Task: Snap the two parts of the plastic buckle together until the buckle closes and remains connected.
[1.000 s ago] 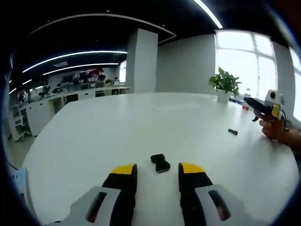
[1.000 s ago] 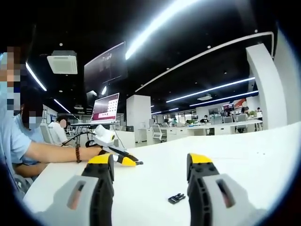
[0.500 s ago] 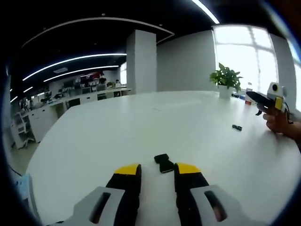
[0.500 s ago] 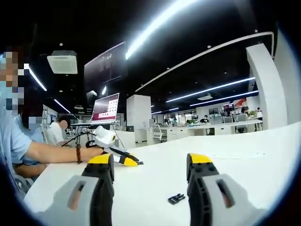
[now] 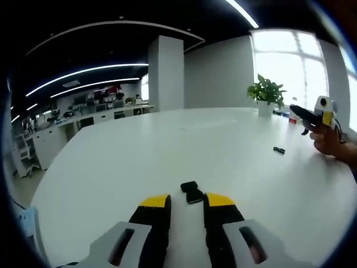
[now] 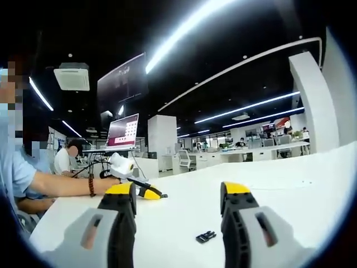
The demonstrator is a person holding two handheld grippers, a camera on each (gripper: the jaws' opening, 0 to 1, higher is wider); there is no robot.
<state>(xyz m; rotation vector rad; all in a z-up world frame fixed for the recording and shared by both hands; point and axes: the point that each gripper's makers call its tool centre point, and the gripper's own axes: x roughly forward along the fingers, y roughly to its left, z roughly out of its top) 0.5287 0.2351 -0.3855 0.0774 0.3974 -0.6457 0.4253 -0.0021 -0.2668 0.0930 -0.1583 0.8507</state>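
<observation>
two buckle halves lie apart on the white round table (image 5: 111,162). left gripper (image 5: 187,202), jaws narrowed w/ a gap, empty; small black plastic buckle piece (image 5: 191,192) just beyond its yellow tips. right gripper (image 6: 178,192) wide open, smaller black pronged buckle piece (image 6: 206,237) on tabletop btwn its jaws, untouched.

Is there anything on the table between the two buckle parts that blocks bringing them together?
Nothing visible does. In the left gripper view, bare white table lies between the near buckle part and the far part.
</observation>
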